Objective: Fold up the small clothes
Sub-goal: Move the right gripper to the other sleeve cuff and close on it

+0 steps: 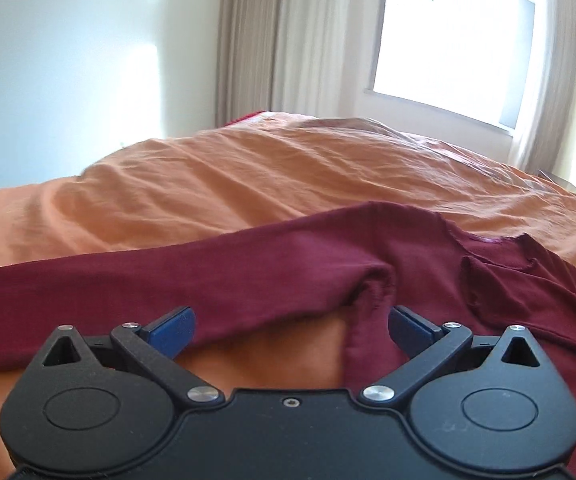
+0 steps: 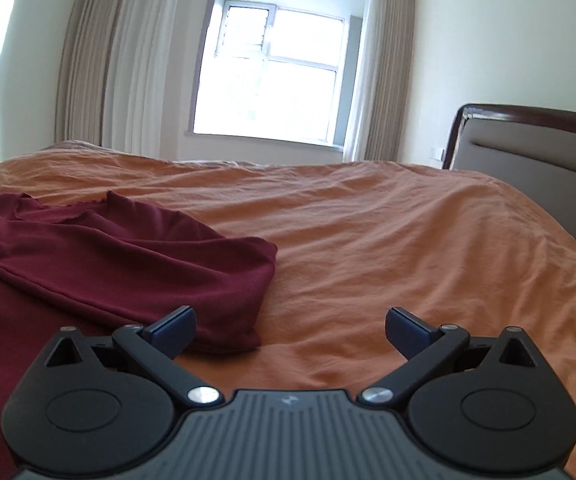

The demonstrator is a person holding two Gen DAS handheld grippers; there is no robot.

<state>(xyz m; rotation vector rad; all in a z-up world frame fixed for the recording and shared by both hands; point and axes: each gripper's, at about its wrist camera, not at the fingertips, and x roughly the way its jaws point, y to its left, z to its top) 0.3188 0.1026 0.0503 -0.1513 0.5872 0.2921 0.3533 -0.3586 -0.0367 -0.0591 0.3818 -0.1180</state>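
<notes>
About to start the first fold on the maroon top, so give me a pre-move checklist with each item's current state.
1. Left claw open and empty: ok, jaws spread wide.
2. Right claw open and empty: ok, jaws spread wide.
3. Maroon top lying on the orange bedspread: ok.
4. Left sleeve spread out flat: ok, it runs out long to the side.
5. Right sleeve spread out flat: not ok, it is folded across the body with bunched cloth.
6. Hem straight: cannot tell, it is out of both views.
</notes>
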